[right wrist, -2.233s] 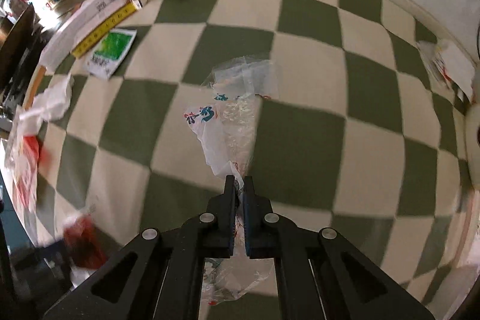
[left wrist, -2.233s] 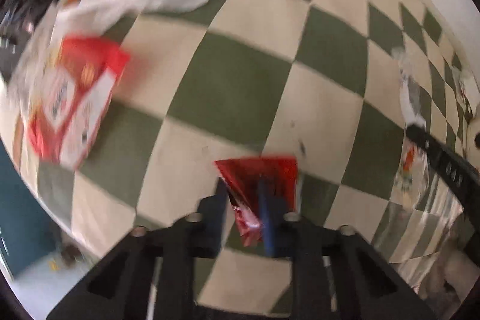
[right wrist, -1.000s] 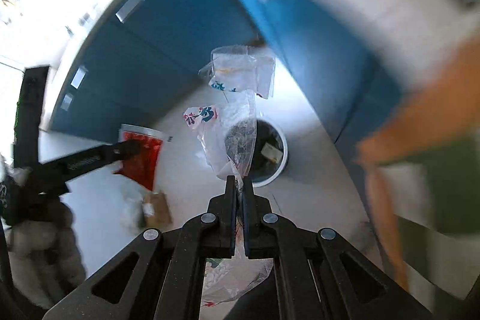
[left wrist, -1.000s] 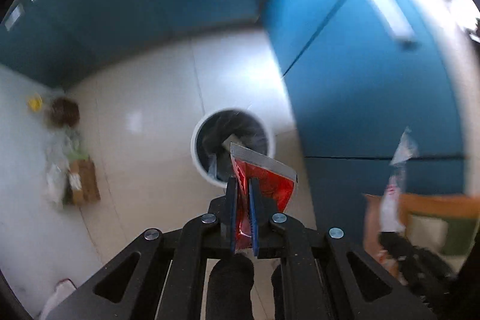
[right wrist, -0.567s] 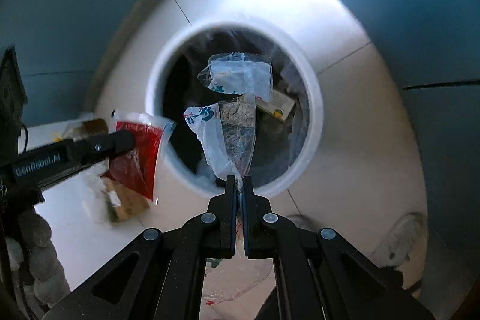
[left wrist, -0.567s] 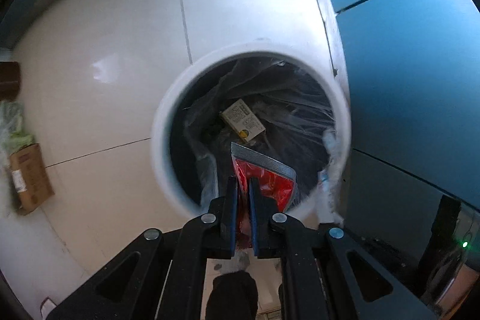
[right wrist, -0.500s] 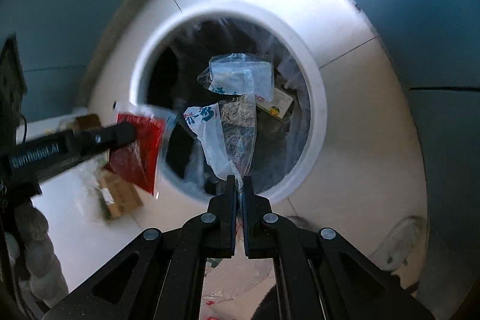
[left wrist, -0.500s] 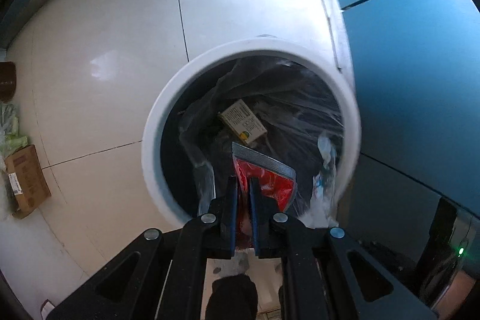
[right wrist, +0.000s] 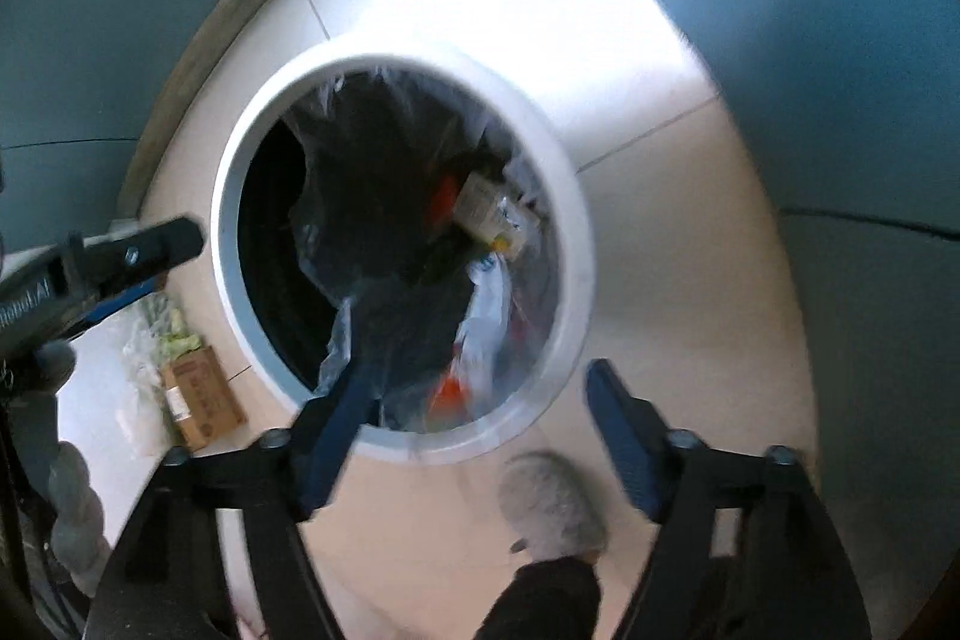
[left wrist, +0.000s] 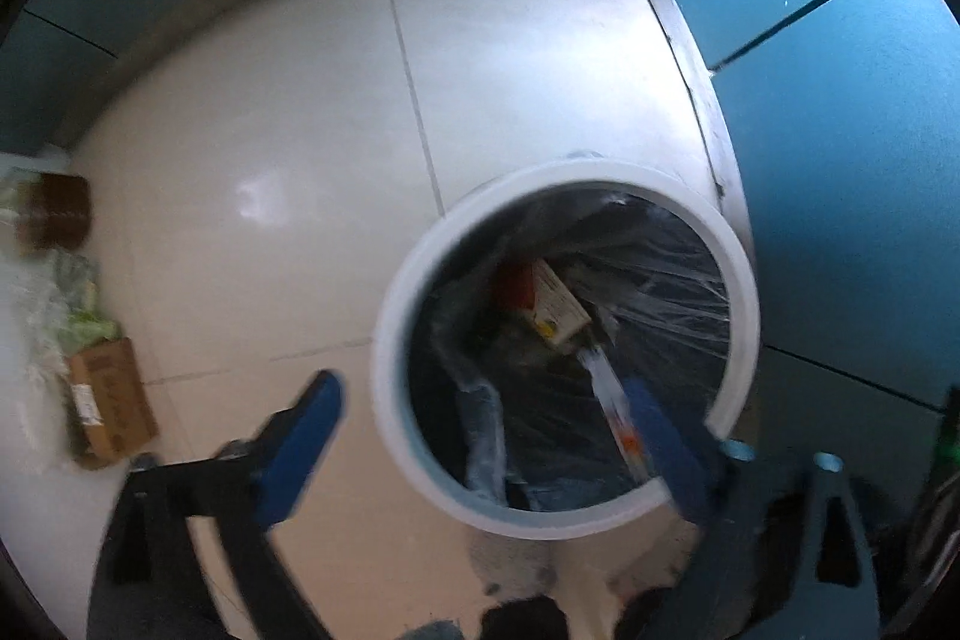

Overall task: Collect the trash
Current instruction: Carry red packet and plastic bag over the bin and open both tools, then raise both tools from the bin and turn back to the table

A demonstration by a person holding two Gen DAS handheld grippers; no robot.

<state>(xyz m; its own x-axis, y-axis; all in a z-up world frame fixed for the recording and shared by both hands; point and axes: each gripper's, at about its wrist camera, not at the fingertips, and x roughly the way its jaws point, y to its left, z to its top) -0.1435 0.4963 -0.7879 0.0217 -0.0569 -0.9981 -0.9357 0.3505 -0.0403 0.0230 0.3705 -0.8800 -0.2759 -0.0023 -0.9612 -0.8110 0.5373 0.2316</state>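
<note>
Over the white-rimmed bin (left wrist: pixel 390 316), both the left gripper (left wrist: pixel 480 436) and right gripper (right wrist: pixel 474 430) have just been opened wide and emptied, the red packet (left wrist: pixel 515 285) and clear plastic wrapper (right wrist: pixel 487 316) released inside.

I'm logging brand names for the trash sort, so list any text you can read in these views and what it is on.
No text can be read for certain.
White lettering on the left gripper: cut off and blurred.
Label on the cardboard box: too small.
Print on the carton in the bin: blurred.
Print on the falling plastic bag: blurred.
</note>
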